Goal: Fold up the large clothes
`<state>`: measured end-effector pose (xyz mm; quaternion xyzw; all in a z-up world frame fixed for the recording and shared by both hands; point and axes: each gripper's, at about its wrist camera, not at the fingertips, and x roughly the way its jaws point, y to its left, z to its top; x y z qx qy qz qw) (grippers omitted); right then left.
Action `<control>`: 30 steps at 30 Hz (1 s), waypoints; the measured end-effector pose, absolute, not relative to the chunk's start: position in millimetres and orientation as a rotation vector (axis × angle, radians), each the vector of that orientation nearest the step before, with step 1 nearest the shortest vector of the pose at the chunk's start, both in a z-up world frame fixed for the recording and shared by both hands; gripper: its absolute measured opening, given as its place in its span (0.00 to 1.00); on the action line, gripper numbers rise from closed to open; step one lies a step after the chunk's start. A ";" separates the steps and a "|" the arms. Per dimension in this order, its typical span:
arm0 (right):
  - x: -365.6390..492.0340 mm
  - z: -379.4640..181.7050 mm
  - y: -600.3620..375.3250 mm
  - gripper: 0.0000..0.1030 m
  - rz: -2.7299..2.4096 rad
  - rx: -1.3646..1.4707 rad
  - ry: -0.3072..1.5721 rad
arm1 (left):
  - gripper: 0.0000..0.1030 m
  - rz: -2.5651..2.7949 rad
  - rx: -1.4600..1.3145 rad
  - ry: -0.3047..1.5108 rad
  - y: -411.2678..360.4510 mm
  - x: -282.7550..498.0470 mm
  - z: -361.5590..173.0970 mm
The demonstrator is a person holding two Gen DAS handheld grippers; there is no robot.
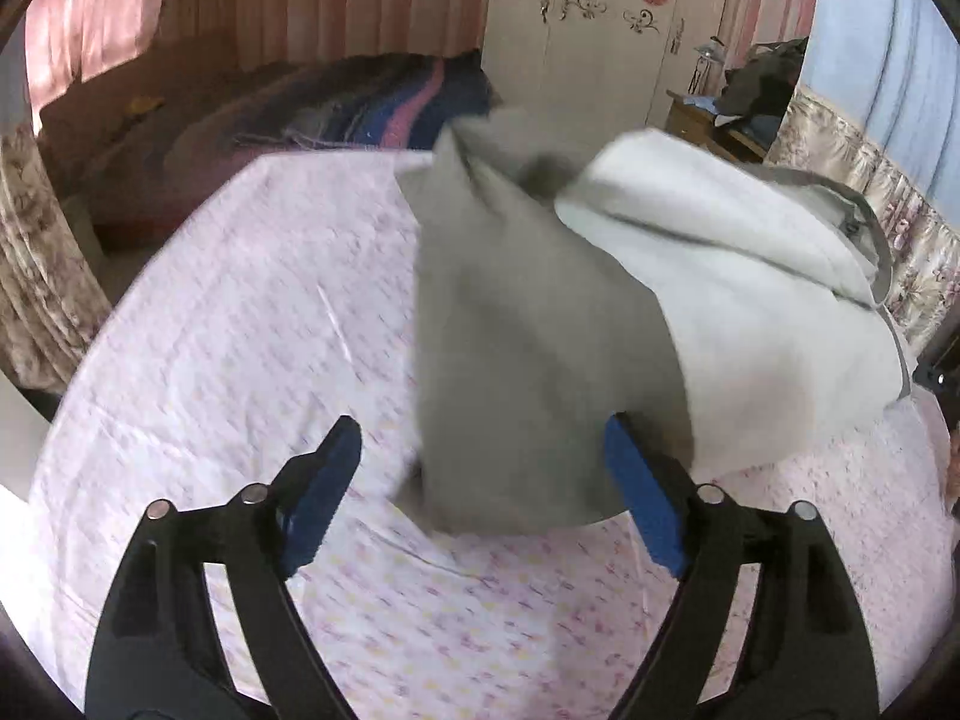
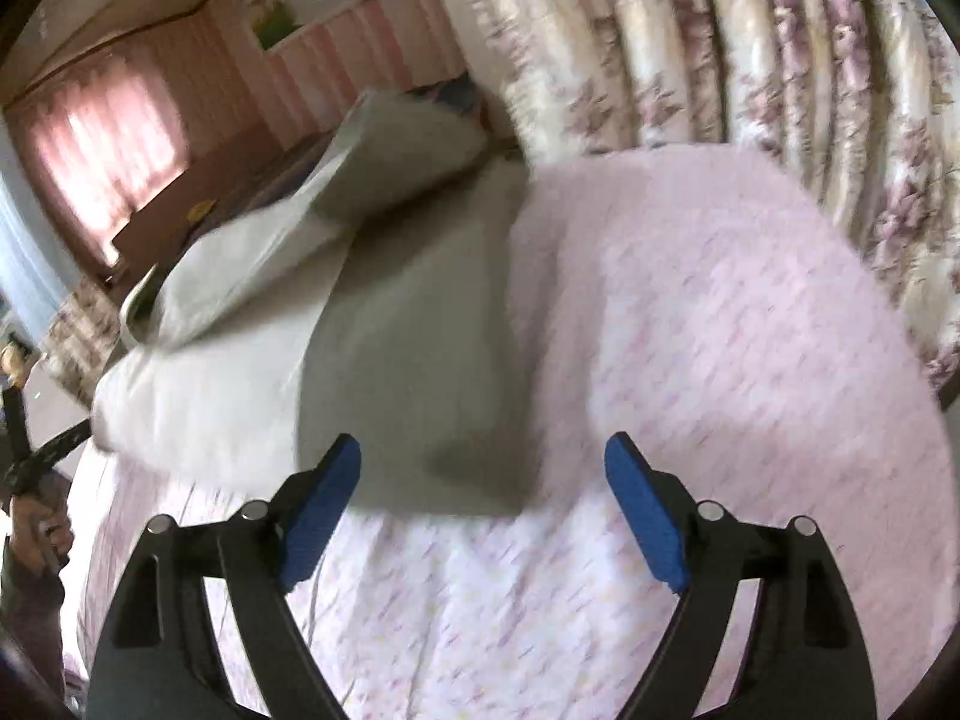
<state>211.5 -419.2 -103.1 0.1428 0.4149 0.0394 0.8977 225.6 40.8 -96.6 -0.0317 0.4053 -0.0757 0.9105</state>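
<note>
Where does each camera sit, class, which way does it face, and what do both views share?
Left wrist: on the left tongs, looking across the bed at the grey-and-white garment and wardrobe; both open fingers show.
Right wrist: on the right tongs, facing the floral curtain; open fingers and the person's left hand show.
Shared: garment, bed.

The right tongs (image 2: 483, 507) stand wide apart, holding nothing, above the pink bed sheet (image 2: 720, 360). Just beyond their blue pads (image 2: 645, 516) a grey-and-white garment (image 2: 390, 360) lies bunched on the sheet, with floral curtains (image 2: 750, 60) behind.
</note>
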 end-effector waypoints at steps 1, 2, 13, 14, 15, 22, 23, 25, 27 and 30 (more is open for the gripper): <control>212.3 -107.8 -414.5 0.81 0.069 0.285 0.863 | 0.88 -0.147 -0.072 0.845 39.7 227.3 -100.4; 214.9 -112.0 -409.8 0.81 0.062 0.281 0.864 | 0.93 -0.132 -0.080 0.854 37.9 231.3 -104.8; 213.2 -111.8 -389.9 0.24 0.043 0.249 0.843 | 0.89 -0.121 -0.105 0.864 32.6 247.0 -126.3; 212.7 -111.6 -388.2 0.23 0.044 0.243 0.840 | 0.72 -0.164 -0.120 0.863 32.2 248.2 -126.4; 212.2 -110.0 -385.7 0.20 0.043 0.235 0.834 | 0.61 -0.186 -0.114 0.865 29.7 247.7 -129.2; 201.5 -94.2 -380.5 0.10 0.072 0.224 0.774 | 0.13 -0.215 -0.081 0.840 16.8 239.4 -120.8; 197.8 -89.6 -383.4 0.09 0.078 0.249 0.766 | 0.11 -0.213 -0.088 0.832 19.3 235.1 -115.8; 189.5 -80.2 -385.1 0.09 0.088 0.264 0.750 | 0.11 -0.223 -0.081 0.822 23.7 224.9 -107.9; 176.4 -70.3 -384.6 0.09 0.099 0.268 0.739 | 0.11 -0.236 -0.069 0.817 25.4 214.0 -96.3; 148.4 -56.6 -382.1 0.09 0.127 0.263 0.727 | 0.11 -0.254 -0.048 0.803 30.3 188.8 -79.7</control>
